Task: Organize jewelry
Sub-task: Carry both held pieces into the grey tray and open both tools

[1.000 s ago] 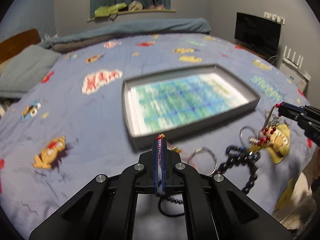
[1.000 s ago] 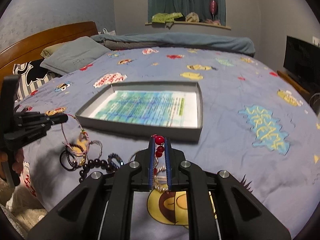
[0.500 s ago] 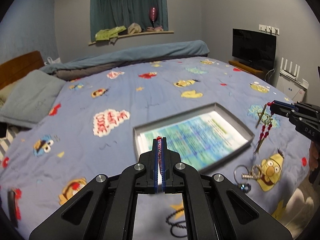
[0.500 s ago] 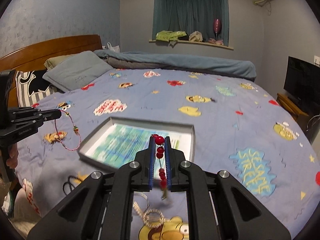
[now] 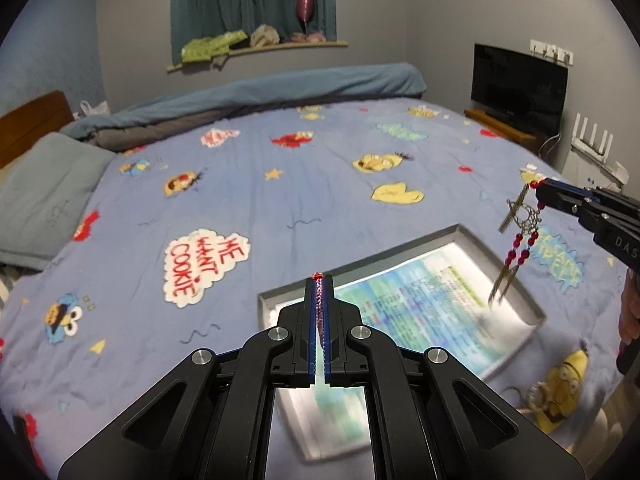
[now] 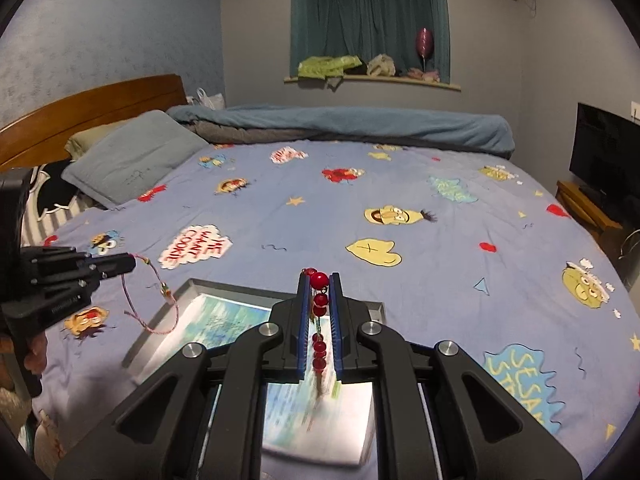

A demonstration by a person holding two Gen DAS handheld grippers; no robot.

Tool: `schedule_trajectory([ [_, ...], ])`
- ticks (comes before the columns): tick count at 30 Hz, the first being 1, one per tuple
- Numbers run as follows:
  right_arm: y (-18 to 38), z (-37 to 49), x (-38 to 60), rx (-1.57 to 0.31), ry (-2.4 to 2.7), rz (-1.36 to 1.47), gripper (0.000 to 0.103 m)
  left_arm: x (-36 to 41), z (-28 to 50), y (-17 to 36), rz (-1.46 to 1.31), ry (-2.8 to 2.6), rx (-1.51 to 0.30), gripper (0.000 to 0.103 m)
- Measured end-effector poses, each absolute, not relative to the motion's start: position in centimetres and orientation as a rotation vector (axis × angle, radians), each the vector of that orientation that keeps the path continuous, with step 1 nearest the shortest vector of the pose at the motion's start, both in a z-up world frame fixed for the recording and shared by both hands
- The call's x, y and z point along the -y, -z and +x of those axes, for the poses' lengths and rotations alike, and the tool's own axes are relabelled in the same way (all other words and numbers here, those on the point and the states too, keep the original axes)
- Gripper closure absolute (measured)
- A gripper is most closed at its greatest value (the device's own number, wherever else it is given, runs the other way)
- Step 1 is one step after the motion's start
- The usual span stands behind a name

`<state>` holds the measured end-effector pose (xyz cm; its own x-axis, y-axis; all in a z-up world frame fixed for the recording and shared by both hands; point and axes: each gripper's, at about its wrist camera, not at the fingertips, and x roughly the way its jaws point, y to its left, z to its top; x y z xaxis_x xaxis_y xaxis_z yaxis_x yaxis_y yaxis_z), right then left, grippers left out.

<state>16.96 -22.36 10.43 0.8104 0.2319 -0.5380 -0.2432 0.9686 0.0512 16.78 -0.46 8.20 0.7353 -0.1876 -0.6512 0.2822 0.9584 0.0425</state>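
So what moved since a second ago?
Both grippers lifted their jewelry off the bed and over the gray tray. The left gripper still pinches the pink cord bracelet; the right gripper still pinches the red bead charm. The tray stayed put.

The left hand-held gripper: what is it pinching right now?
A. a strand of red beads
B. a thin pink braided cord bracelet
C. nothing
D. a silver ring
B: the left hand-held gripper is shut on a thin pink cord bracelet, which loops beside the gray tray.
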Motion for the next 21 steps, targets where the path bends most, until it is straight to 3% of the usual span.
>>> schedule_trajectory([
  [10,-3.7,23.6,21.9,-0.762,-0.250,0.036,0.094,0.9,22.5,-1.4,0.127,0.253,-0.871,0.100],
  [20,0.1,25.2,22.7,-0.887,-0.193,0.038,0.094,0.8,24.0,1.1,0.175,0.209,-0.918,0.099],
  [21,0.2,25.2,22.8,-0.889,-0.193,0.040,0.094,0.7,24.0,1.1,0.176,0.206,-0.917,0.095],
])
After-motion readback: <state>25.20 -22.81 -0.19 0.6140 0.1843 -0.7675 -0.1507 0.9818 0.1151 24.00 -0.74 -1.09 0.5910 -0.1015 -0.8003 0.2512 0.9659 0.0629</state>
